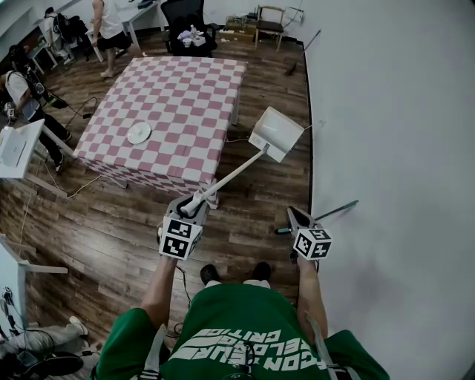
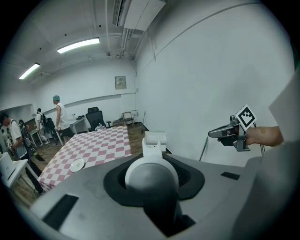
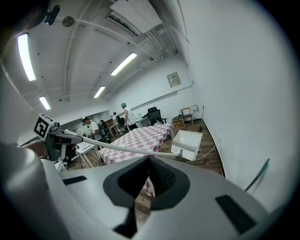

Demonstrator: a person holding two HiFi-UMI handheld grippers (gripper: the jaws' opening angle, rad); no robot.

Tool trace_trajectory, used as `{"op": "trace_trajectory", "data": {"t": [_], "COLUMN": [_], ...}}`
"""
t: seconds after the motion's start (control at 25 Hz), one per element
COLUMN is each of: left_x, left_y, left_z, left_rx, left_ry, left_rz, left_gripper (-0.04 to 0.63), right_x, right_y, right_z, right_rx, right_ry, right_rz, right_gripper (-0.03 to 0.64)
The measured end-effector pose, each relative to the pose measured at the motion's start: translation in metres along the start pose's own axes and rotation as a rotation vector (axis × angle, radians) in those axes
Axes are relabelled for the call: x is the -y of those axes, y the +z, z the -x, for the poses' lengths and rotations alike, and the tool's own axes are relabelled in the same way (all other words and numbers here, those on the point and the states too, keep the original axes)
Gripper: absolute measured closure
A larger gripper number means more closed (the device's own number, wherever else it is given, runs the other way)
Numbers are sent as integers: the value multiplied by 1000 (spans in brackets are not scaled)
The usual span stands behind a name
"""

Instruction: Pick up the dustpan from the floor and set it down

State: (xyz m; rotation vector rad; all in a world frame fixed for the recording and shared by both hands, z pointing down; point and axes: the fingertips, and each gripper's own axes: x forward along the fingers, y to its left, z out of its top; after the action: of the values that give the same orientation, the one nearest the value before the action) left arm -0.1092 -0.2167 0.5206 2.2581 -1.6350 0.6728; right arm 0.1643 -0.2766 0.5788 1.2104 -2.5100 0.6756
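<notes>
Dustpan white, its long handle white too, mid-frame in head view. Table cloth: pink-red & white checks; plate on it plain white. Floor dark brown wood planks. Wall at right plain white. Left claw & right claw: grey bodies, black pads, cubes w/ blk-&-wht square markers. Shirt at bottom green w/ white lettering. Chair at top black.
</notes>
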Motion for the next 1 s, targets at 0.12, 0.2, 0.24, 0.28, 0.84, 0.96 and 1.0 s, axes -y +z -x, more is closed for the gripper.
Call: {"op": "trace_trajectory", "data": {"t": [0.12, 0.2, 0.24, 0.28, 0.84, 0.96, 1.0], "left_x": [1, 2, 3, 4, 12, 15, 17], "left_y": [1, 1, 1, 1, -17, -27, -31], "left_z": [0, 0, -1, -2, -2, 3, 5], "left_rx": [-2, -6, -8, -10, -56, -80, -88], "left_ry": [-3, -8, -11, -13, -33, -42, -46], "left_rz": [2, 4, 4, 4, 8, 14, 16], "left_gripper": [488, 488, 488, 488, 488, 488, 488], "right_x": [0, 0, 1, 1, -1, -5, -7], "right_y": [1, 1, 1, 0, -8, -11, -12], "right_z": [0, 1, 2, 1, 1, -1, -2], "right_rx": [0, 0, 1, 1, -15, -27, -31], "right_ry": [0, 0, 1, 1, 3, 11, 14], "right_rz": [-1, -4, -5, -5, -12, -11, -10], "right_gripper": [609, 609, 609, 609, 609, 609, 609]}}
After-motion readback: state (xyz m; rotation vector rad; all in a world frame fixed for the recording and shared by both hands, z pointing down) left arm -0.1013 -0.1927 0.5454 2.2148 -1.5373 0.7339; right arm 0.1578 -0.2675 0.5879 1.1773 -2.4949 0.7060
